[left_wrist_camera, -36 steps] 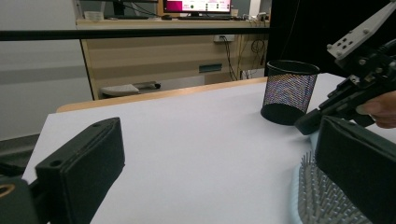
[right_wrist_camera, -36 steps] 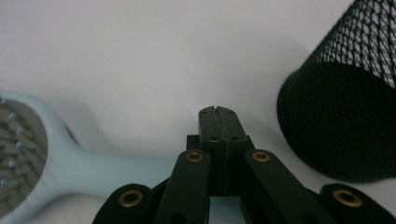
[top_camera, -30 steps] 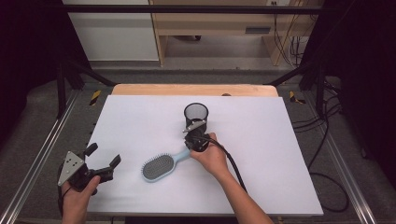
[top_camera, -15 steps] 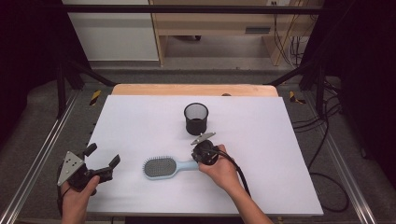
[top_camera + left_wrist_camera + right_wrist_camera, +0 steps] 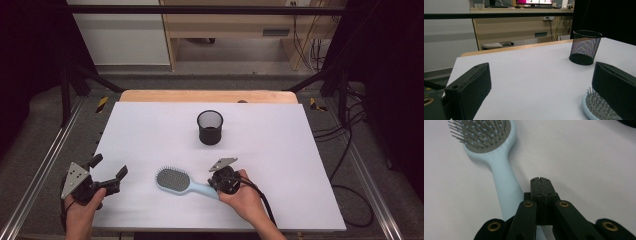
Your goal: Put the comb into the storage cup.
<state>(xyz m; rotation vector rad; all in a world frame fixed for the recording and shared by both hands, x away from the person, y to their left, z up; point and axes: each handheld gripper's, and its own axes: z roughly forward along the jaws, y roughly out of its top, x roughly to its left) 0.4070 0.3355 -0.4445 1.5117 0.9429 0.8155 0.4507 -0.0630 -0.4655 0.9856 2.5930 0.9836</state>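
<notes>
**Hairbrush on the table, right jaws shut beside its handle**

The light-blue hairbrush [image 5: 180, 182] lies flat on the white table [image 5: 280, 145], bristles up, its head pointing to the left and its handle running toward the right gripper [image 5: 220, 181]. That gripper's jaws are pressed together with nothing between them — in the right gripper view they sit just beside and above the handle of the brush [image 5: 499, 167], not around it. The left gripper [image 5: 107, 172] rests at the table's near-left edge, jaws wide apart and empty. A black mesh cup [image 5: 210, 127] stands upright farther back — well apart from the brush.
</notes>
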